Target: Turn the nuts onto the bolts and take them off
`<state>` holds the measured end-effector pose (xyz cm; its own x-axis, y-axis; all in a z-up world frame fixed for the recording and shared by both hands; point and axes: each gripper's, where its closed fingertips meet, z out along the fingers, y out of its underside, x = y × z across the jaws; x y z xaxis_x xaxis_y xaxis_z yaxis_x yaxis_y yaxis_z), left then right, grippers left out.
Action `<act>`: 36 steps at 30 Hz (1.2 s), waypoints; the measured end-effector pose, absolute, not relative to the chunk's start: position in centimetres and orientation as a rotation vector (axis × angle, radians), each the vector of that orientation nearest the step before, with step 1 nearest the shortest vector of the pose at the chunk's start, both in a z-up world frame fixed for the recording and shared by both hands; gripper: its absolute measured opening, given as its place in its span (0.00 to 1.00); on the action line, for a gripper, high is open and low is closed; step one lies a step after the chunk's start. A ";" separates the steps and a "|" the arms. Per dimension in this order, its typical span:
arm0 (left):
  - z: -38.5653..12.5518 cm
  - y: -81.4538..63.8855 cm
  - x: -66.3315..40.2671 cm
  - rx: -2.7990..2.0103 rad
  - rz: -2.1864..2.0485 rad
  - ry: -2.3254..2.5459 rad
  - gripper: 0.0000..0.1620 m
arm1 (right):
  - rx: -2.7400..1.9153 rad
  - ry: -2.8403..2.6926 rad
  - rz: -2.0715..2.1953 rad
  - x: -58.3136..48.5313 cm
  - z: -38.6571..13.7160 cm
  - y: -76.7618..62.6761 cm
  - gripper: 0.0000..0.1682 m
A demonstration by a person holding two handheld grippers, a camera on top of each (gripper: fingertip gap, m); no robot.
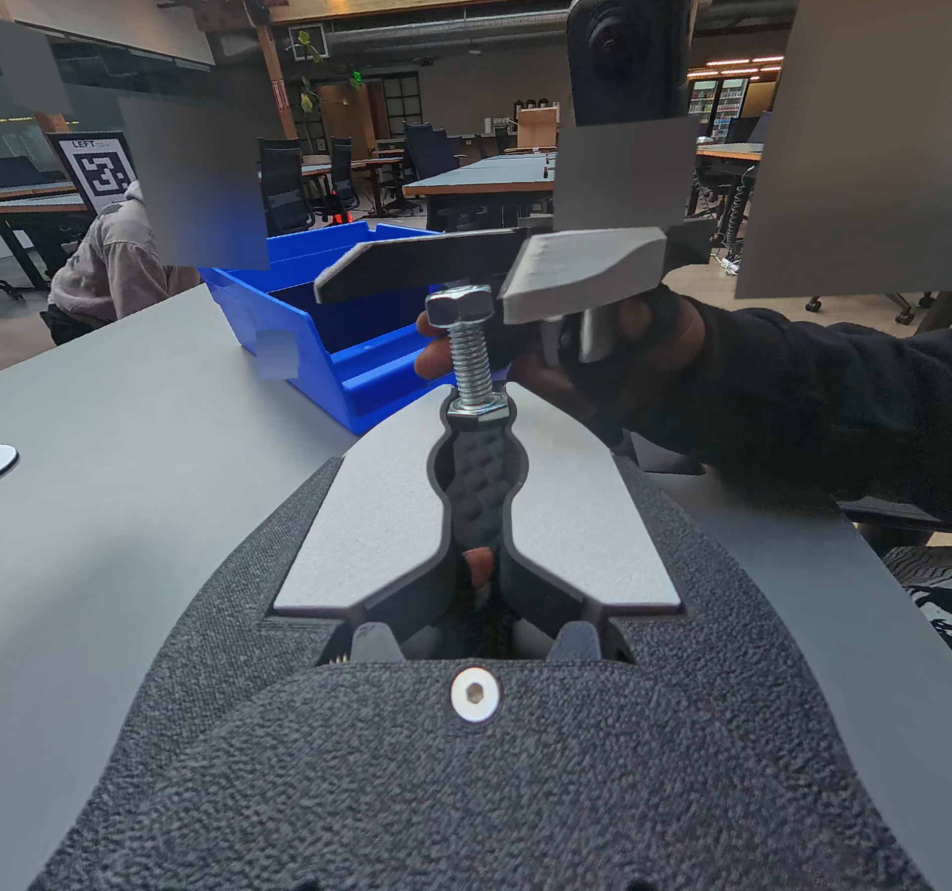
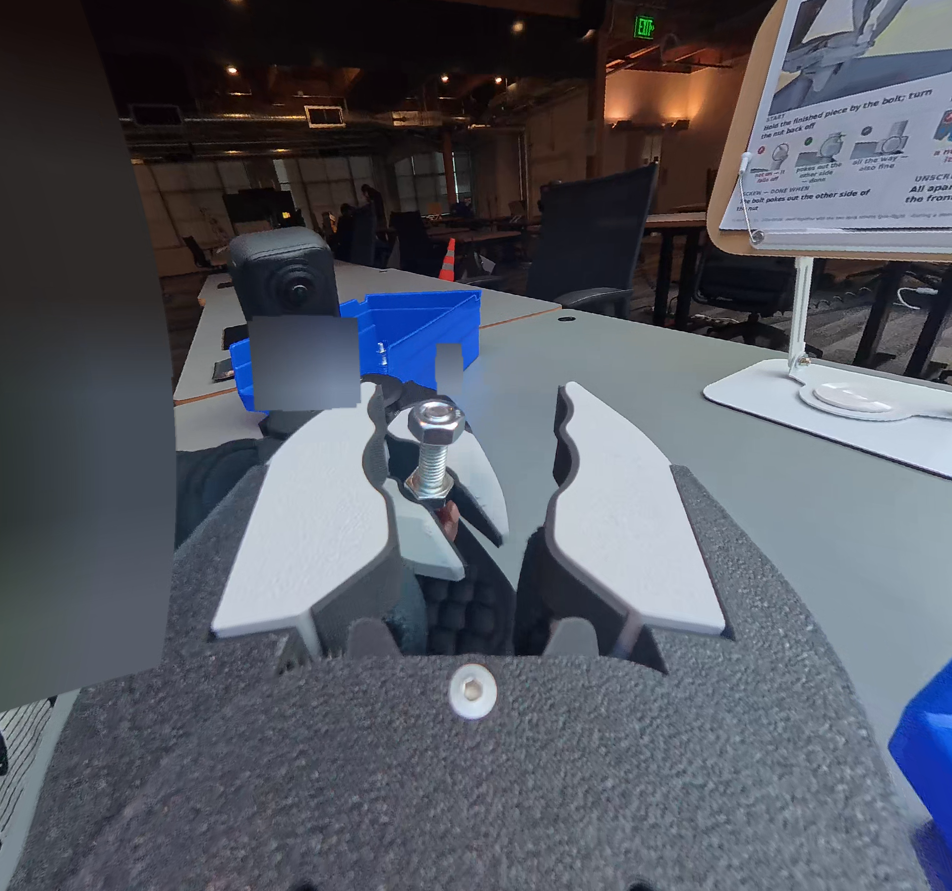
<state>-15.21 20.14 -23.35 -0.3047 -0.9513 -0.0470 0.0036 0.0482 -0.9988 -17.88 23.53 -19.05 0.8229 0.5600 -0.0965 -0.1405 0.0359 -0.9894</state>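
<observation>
A silver bolt (image 1: 468,351) stands upright with its hex head on top, and a nut (image 1: 479,410) sits low on its thread. My left gripper (image 1: 478,405) is shut on the nut at its fingertips and holds the piece above the grey table (image 1: 129,454). My right gripper (image 1: 438,294) comes in from the right at the height of the bolt head. In the right wrist view it (image 2: 469,392) is open, with the bolt head (image 2: 437,420) between its fingers, nearer the left one. The nut (image 2: 430,486) shows below, held by the left gripper's fingers.
A blue bin (image 1: 309,310) stands on the table just behind the bolt; it also shows in the right wrist view (image 2: 427,325). A white stand (image 2: 803,402) with an instruction sheet is at the right. Another blue object (image 2: 927,753) is at the near right edge. The grippers' ends are close to 5 centimeters from one another. From either gripper's tips it is about 15 centimeters to the blue object (image 2: 927,753).
</observation>
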 end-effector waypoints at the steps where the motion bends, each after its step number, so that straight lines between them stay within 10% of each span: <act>1: -23.3 20.2 -15.2 -1.013 -1.394 1.457 0.09 | -1.448 -0.359 0.557 -18.0 -19.0 23.8 0.37; 36: -23.0 20.2 -15.4 -1.006 -1.430 1.434 0.09 | -1.468 -0.325 0.545 -17.1 -19.1 24.0 0.38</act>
<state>-15.36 20.16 -22.96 -0.3128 -0.9494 -0.0286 0.0263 0.0214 -0.9994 -17.11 23.96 -19.14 0.8378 0.5330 -0.1185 -0.1489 0.0143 -0.9887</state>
